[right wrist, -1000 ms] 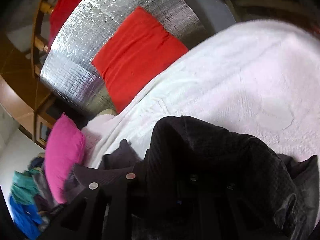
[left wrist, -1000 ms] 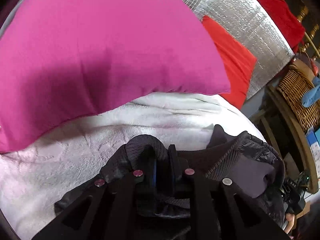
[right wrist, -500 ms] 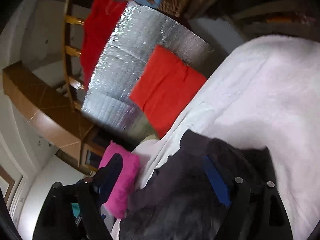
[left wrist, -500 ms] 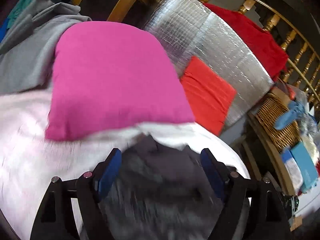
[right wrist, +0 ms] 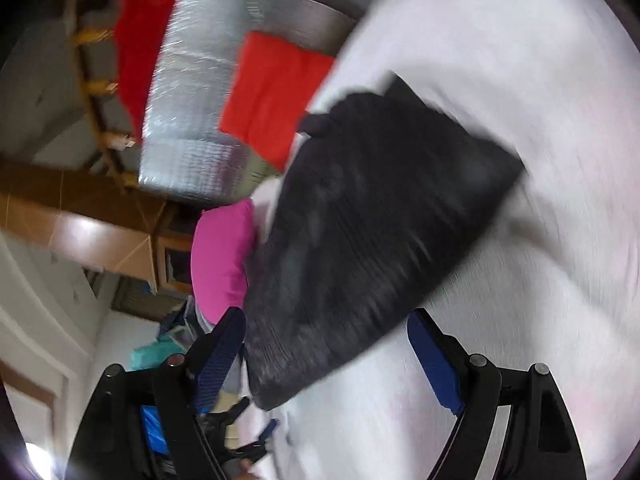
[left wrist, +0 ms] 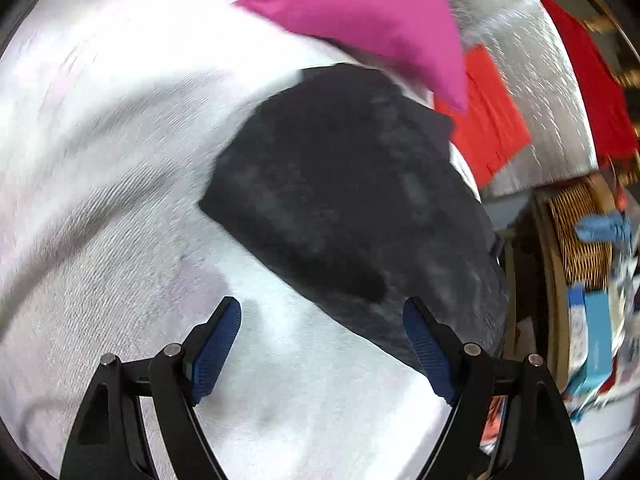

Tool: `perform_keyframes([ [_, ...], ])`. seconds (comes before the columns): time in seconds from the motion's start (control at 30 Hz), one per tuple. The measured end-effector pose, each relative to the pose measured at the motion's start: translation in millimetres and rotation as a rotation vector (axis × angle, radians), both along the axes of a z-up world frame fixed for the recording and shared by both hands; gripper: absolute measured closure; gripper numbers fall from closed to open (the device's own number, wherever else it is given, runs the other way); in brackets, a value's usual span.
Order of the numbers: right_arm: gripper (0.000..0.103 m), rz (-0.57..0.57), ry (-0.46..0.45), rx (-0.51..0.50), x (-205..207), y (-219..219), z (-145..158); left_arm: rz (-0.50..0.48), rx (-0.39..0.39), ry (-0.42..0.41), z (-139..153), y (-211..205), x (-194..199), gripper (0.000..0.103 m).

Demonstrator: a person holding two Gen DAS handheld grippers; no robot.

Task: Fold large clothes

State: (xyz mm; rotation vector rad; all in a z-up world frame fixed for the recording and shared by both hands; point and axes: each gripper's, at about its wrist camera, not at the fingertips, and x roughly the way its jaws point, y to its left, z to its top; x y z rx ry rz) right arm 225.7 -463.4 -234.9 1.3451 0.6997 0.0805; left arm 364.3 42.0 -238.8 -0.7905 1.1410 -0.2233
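A dark grey-black garment [left wrist: 352,208] lies folded into a compact block on the white textured blanket [left wrist: 120,184]. It also shows in the right wrist view [right wrist: 372,232]. My left gripper [left wrist: 322,320] is open and empty, hovering above the blanket just short of the garment's near edge. My right gripper [right wrist: 326,332] is open and empty, raised over the garment's near end. Both views are motion-blurred.
A magenta pillow [left wrist: 360,16] lies past the garment and a red cushion [left wrist: 492,120] leans on a silver foil panel [left wrist: 540,92]. A wicker basket [left wrist: 580,236] and boxes stand off the bed's right side. Clothes are piled beyond the pillow [right wrist: 160,352].
Both grippers opened and let go of the dark garment, then pulled back and up. The garment now lies folded on the blanket.
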Motion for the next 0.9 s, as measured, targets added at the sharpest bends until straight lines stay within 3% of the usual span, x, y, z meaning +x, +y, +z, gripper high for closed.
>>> perform_keyframes([
  [0.13,0.017,-0.075,0.039,0.071,9.1,-11.5,-23.7,0.078,-0.063,-0.007,-10.5,9.3,12.6,0.020],
  [0.47,0.017,-0.222,0.024,0.017,47.0,-41.2,-32.1,0.214,-0.161,-0.043,-19.0,18.1,43.5,0.015],
  [0.53,0.021,-0.236,0.031,-0.025,55.4,-40.7,-29.3,0.220,-0.165,-0.053,-19.0,20.2,46.3,0.015],
  [0.57,0.037,-0.241,0.047,-0.043,57.0,-41.3,-28.1,0.223,-0.163,-0.057,-19.1,24.6,47.0,0.015],
  [0.6,0.056,-0.238,0.069,-0.057,58.5,-41.7,-29.9,0.233,-0.158,-0.066,-17.8,25.3,46.8,0.017],
  [0.67,0.061,-0.236,0.071,-0.053,56.2,-44.1,-30.7,0.243,-0.111,-0.069,-15.9,24.7,47.3,0.045],
  [0.77,0.069,-0.217,0.052,-0.122,56.2,-40.4,-11.7,0.247,-0.095,-0.076,-15.3,22.8,52.0,0.059],
  [0.9,0.072,-0.193,0.010,-0.192,47.3,-34.6,14.0,0.243,-0.064,-0.142,4.4,25.9,40.5,0.066],
])
